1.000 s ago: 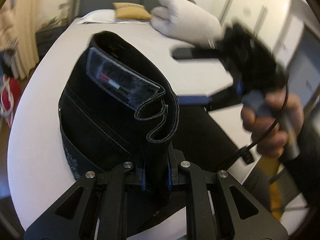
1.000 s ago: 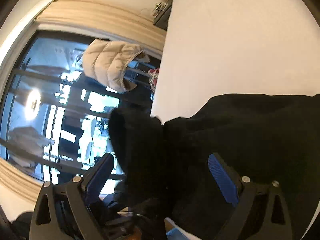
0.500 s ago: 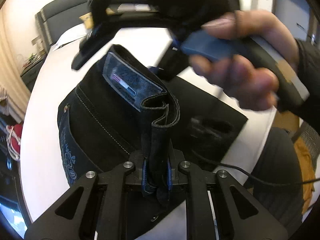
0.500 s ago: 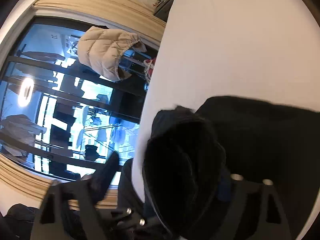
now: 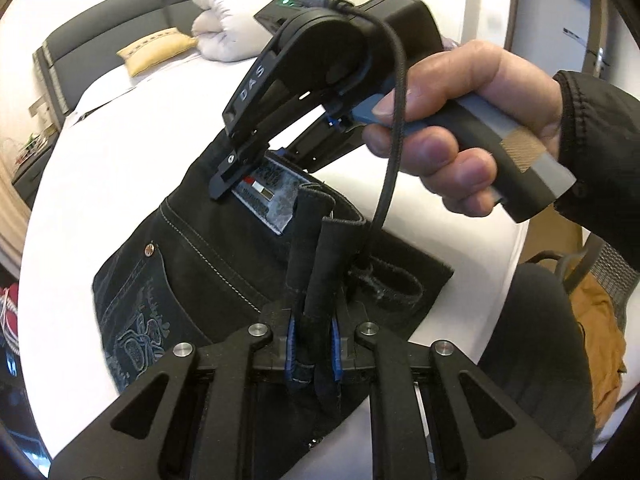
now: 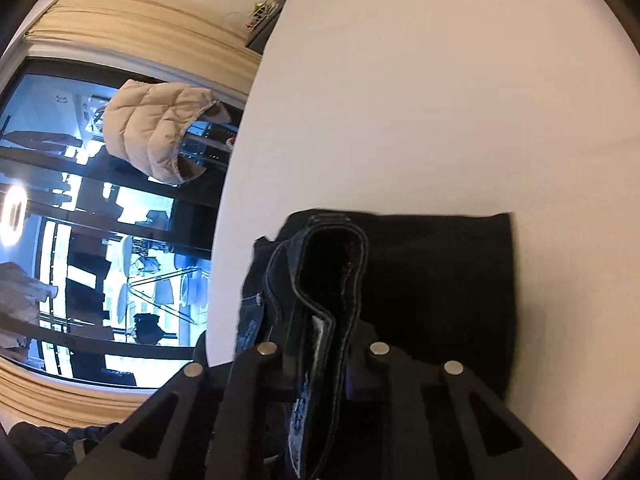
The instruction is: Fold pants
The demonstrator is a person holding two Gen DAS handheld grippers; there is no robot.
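Dark denim pants (image 5: 208,264) lie on the white bed surface (image 5: 100,160), with an embroidered back pocket (image 5: 136,320) facing up. My left gripper (image 5: 314,356) is shut on a raised fold of the waistband at the bottom of the left wrist view. A hand (image 5: 452,120) holds my right gripper (image 5: 248,168), whose jaws are closing on the waistband beside the sewn label (image 5: 264,192). In the right wrist view the doubled waistband (image 6: 332,280) stands pinched between the right gripper (image 6: 324,356) fingers, and the rest of the pants (image 6: 440,280) lies flat behind it.
A yellow pillow (image 5: 156,50) and a rolled white duvet (image 5: 224,36) lie by the grey headboard (image 5: 100,36). An orange-brown item (image 5: 596,340) sits off the bed at right. A beige puffer jacket (image 6: 156,128) hangs by the window past the bed edge.
The right gripper swung in over the pants and went from wide open to pinching the waistband near the label. The left gripper kept its hold as its view rolled and shifted.
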